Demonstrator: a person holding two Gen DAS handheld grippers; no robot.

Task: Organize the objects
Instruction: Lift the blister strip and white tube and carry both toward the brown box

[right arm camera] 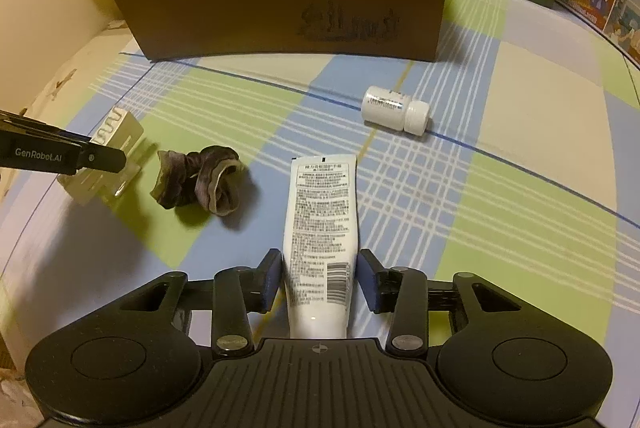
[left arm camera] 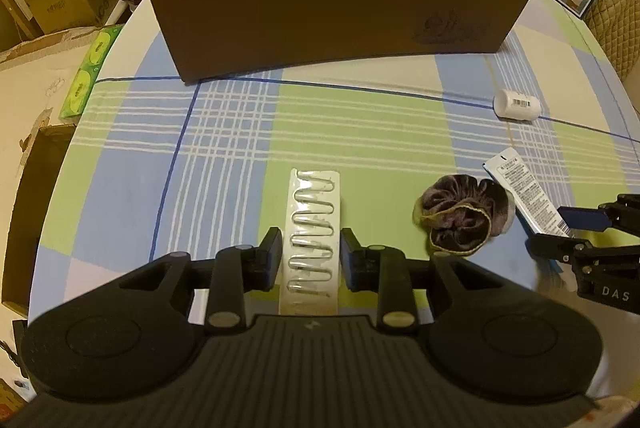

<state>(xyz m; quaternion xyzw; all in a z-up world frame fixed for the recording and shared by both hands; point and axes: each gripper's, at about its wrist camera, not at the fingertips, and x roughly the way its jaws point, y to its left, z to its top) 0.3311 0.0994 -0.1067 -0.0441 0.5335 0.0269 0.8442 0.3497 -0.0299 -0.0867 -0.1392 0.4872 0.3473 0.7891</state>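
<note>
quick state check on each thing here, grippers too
blister strip: flat on the cloth, between the left gripper fingers
tube: lying flat, between the right gripper fingers
bottle: on its side, capped
scrunchie: loose on the cloth
box: open top

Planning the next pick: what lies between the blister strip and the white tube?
A dark scrunchie lies between blister strip and white tube, clearest in the right wrist view.
</note>
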